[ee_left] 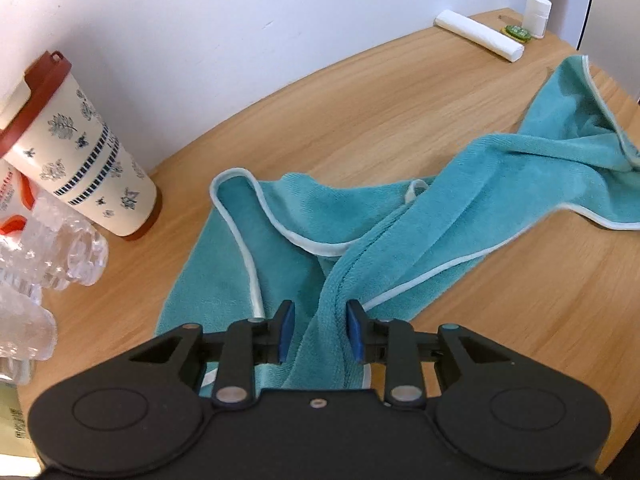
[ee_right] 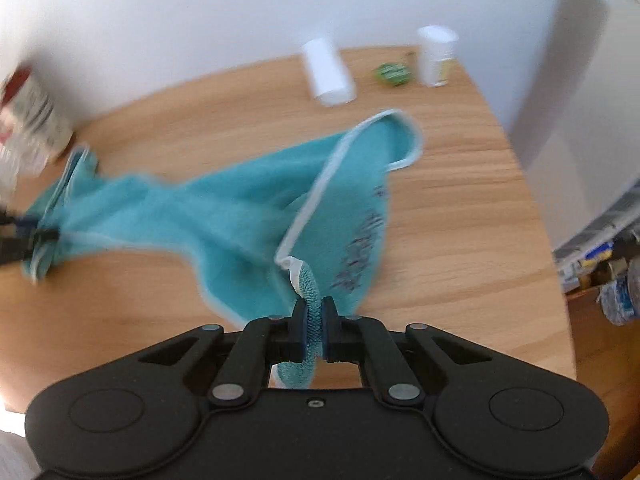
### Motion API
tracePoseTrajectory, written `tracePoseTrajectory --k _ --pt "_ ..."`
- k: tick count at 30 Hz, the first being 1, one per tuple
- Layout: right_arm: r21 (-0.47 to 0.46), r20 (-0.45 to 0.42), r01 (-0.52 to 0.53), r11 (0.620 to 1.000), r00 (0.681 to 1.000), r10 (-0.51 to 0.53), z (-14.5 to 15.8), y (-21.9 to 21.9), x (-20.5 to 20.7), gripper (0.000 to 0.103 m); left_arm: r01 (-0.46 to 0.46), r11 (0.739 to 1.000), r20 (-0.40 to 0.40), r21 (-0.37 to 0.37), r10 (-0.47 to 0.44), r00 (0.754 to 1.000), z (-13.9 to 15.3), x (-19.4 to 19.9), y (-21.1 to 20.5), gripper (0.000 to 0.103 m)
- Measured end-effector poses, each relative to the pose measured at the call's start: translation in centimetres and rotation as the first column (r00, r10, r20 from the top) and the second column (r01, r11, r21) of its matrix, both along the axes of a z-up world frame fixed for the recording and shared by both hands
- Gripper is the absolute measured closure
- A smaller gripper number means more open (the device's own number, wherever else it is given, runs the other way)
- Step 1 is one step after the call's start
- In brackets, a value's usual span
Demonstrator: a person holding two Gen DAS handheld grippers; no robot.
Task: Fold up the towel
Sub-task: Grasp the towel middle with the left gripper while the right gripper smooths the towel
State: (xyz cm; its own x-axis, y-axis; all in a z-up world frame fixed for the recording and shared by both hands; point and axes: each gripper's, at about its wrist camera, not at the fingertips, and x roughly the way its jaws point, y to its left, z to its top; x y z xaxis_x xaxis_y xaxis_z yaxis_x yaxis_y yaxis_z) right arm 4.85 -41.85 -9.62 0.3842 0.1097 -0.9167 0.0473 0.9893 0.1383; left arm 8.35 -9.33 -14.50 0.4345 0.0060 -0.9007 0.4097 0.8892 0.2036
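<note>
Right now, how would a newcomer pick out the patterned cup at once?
Start at the wooden table and follow its far edge left to the white wall. The patterned cup stands there beside clear plastic bottles; only it has a dark red lid and blue leaf prints.

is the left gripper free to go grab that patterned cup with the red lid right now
Probably not yet. The left gripper has its jaws open, but a bunched fold of the teal towel runs between them. The cup stands to its left by the wall, with clear plastic bottles crowding the near side.
</note>
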Motion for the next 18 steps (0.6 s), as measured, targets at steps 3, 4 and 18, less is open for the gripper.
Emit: tracePoseTrajectory --k 3,4,18 --pt "-0.019 0.018 0.110 0.994 0.994 -0.110 0.7 -3.4 -0.6 0.097 0.000 1.000 -0.001 0.021 0.000 1.000 0.0 -0.2 0.0 0.075" --pt "-0.042 0.007 0.149 0.988 0.989 -0.149 0.6 -4.8 -0.9 0.097 0.003 1.000 -0.005 0.022 -0.002 1.000 0.1 -0.2 0.0 0.074" --pt "-0.268 -0.139 0.243 0.932 0.948 -0.287 -4.6 -7.0 -4.1 0.067 0.137 0.988 -0.081 0.075 -0.131 0.988 -0.7 -4.3 -2.6 0.074"
